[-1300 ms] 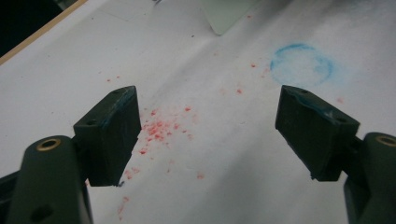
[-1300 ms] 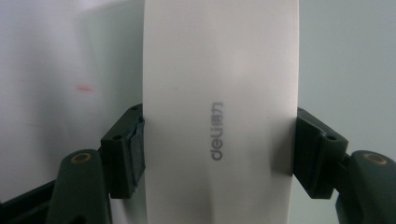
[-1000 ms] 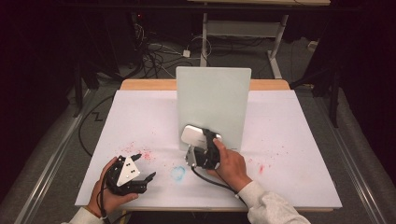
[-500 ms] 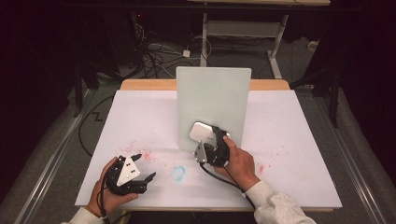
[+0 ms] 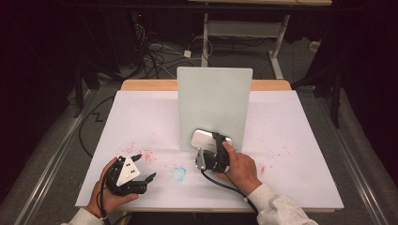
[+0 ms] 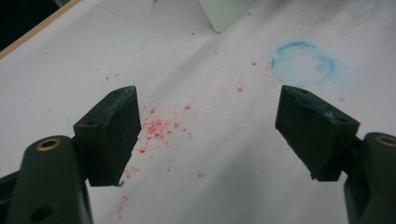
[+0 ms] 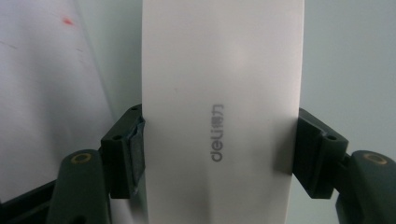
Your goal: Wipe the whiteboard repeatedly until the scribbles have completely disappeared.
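Note:
A pale upright board stands mid-table. Low on its face is a white eraser marked "deli", and my right gripper is shut on it, one jaw on each long side. The eraser's front lies against or very near the board; I cannot tell if they touch. At the near left, my left gripper rests low over the white sheet, open, with nothing between its jaws.
White paper covers the table. A blue ring stain lies between the two grippers. Red specks dot the paper by the left gripper. Cables and a desk frame lie on the floor beyond the far edge.
My right gripper has slid the eraser a little to the right and lower across the board's bottom. The left gripper has stayed put.

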A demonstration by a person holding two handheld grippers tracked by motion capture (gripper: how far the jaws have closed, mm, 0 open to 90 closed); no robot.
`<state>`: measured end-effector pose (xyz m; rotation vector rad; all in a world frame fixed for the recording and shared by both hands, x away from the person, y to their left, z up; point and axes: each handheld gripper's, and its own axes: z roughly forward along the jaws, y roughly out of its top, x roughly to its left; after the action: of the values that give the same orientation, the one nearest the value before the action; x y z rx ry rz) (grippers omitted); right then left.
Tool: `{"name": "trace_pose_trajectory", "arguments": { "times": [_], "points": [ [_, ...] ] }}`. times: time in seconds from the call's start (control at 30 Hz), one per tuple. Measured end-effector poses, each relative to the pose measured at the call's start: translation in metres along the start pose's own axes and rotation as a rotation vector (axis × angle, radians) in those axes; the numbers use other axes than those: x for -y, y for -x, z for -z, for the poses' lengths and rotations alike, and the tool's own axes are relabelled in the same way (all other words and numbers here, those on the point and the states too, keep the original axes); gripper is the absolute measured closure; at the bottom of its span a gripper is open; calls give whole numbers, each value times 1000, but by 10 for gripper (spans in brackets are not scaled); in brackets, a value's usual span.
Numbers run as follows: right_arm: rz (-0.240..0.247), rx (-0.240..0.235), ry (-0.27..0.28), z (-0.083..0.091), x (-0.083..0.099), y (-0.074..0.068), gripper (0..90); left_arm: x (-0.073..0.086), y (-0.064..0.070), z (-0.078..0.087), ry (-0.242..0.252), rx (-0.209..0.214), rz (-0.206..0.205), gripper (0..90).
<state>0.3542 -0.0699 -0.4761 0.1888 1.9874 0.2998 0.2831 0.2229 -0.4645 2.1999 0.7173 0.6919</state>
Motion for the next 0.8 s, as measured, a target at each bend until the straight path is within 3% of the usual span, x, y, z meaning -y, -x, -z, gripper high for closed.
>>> {"name": "trace_pose_trajectory", "arguments": {
  "times": [0.37,0.63,0.8],
  "points": [
    [-117,37,-42,9,40,35,311,1,-3,4,12,-18,20,215],
    [-165,30,-69,13,61,34,311,0,-2,1,5,-13,13,215],
    [-147,32,-77,12,58,29,311,-2,-1,0,5,-9,8,214]
  ]
}}
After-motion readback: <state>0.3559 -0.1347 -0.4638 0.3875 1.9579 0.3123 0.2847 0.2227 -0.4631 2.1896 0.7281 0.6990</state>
